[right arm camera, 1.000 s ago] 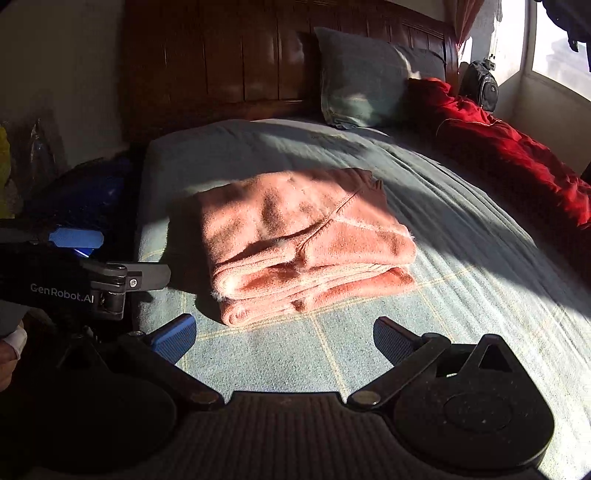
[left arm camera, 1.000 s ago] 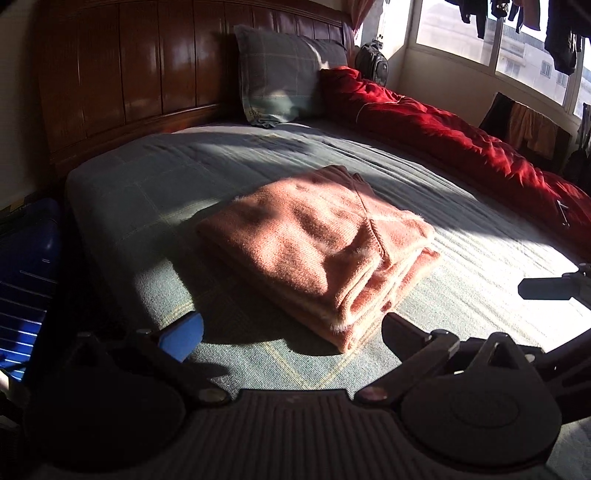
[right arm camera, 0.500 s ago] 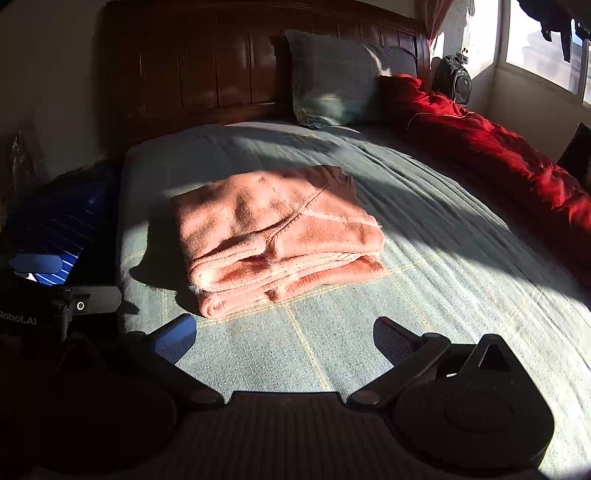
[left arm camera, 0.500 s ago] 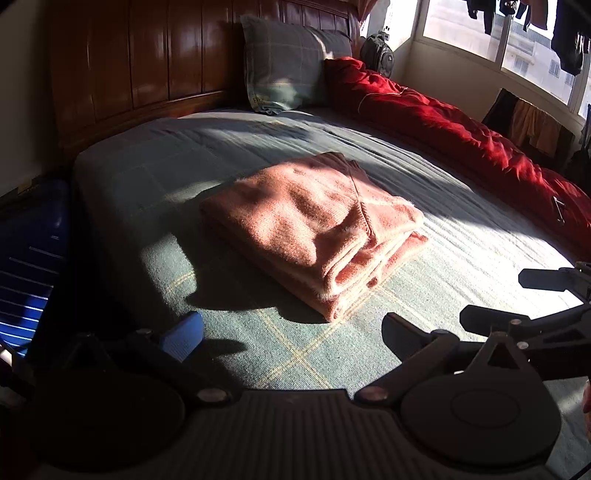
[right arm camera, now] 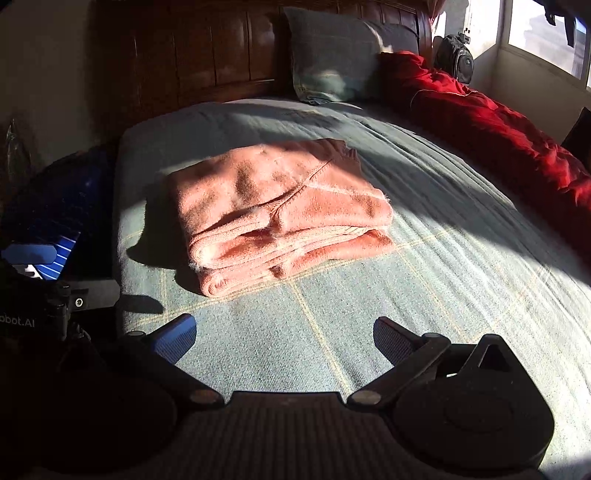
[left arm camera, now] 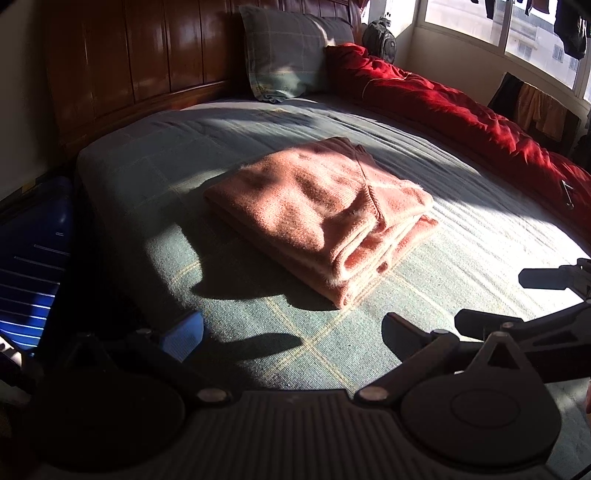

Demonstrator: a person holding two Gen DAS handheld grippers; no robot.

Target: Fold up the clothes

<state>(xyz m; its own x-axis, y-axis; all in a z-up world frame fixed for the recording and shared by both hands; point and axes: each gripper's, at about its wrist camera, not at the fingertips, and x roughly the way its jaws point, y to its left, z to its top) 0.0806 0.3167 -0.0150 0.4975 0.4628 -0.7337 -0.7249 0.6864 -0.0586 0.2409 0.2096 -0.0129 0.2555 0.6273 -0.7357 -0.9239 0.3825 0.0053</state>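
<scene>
A wide bed [left arm camera: 155, 177] fills both views, covered in a grey-green woven spread crossed by thin yellow check lines, part in hard sunlight and part in deep shadow. Behind it stands a dark, glossy wooden headboard [left arm camera: 147, 59] of upright panels, with a grey-green checked pillow [left arm camera: 291, 51] propped against it. Along the far side of the mattress lies a rumpled red quilt [left arm camera: 454, 110] with a satin sheen, and a dark backpack [left arm camera: 380, 33] sits in the corner past the pillow, under a bright window [left arm camera: 469, 18]; dark clothes hang outside the glass. An orange garment [left arm camera: 539, 110] is draped below the sill. At the near left edge, beside the bed, is a blue ribbed suitcase [left arm camera: 33, 266]. The folded salmon-pink sweater [left arm camera: 317, 206] rests on the spread near the middle of the bed, a soft, fuzzy knit squared into a thick rectangle, its stacked layers showing at the near edge and a ribbed seam running diagonally over the top. The left gripper [left arm camera: 291, 334] hovers low over the spread short of the sweater, its blue-padded fingers spread wide with nothing between them. The right gripper [right arm camera: 284, 338] sits just the same, fingers wide apart and empty, clear of the sweater; its dark linkage also shows at the right edge of the left view.
</scene>
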